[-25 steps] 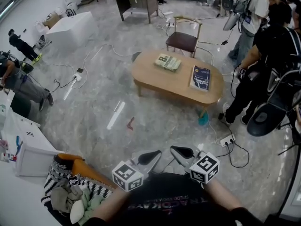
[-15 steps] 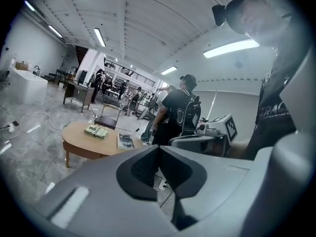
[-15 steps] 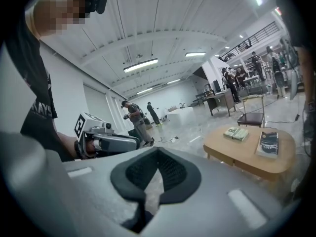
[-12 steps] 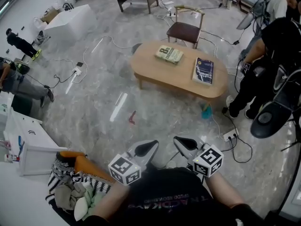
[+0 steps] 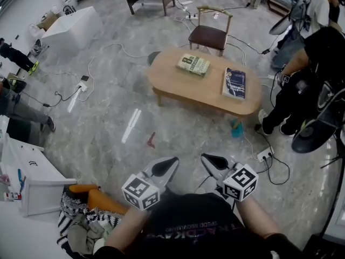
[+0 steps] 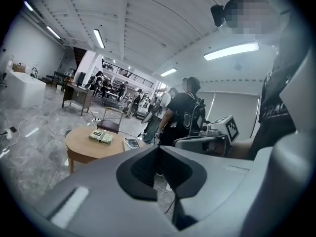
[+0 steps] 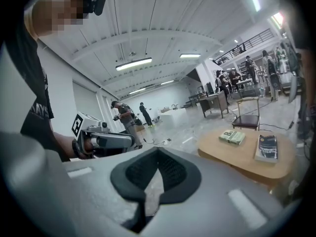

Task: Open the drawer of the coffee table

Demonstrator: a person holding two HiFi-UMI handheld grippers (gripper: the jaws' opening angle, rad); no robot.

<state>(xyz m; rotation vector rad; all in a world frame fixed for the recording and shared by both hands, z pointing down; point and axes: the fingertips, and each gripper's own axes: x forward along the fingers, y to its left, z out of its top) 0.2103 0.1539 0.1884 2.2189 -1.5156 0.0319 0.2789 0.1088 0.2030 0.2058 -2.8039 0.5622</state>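
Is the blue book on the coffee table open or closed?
Closed: the blue book lies flat on the coffee table, cover up.

Black T-shirt [image 5: 188, 228] with short sleeves and one line of reddish lettering across the chest. Small black camera [image 6: 217, 15] mounted at the head. Left gripper [image 5: 171, 162] has a light grey plastic shell and black textured pads [image 6: 143, 172] with a rounded outline. Behind the jaws sits a white cube [image 5: 140, 192] with black square markers. Right gripper [image 5: 208, 158] has the same grey shell, black pads and its own marker cube [image 5: 240, 182].
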